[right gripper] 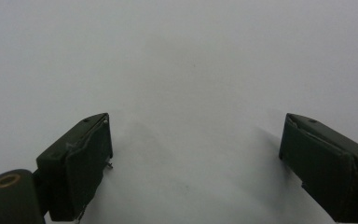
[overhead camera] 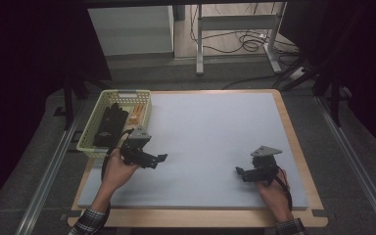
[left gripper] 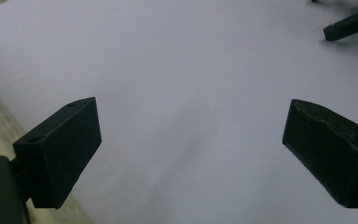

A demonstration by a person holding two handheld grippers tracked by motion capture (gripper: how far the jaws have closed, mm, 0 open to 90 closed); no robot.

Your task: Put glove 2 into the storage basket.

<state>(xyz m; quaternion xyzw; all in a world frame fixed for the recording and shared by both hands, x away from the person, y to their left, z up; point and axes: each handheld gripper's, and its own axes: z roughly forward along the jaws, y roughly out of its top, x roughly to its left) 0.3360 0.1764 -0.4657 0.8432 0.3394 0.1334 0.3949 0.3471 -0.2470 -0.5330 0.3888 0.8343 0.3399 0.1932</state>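
Dim surroundings framed a wooden table (overhead camera: 301, 147) covered by a pale grey mat (overhead camera: 210, 132), with cables on the floor beyond and metal desk legs behind. No readable writing or brand showed anywhere. At the mat's far left corner sat a yellow basket (overhead camera: 90, 139) holding dark objects (overhead camera: 110, 125) and something orange (overhead camera: 137, 112). Just beside the basket, the left gripper (overhead camera: 161, 157) hovered over the mat, jaws spread wide and empty. Well apart, near the right edge, the right gripper (overhead camera: 238, 170) was likewise wide open, holding nothing
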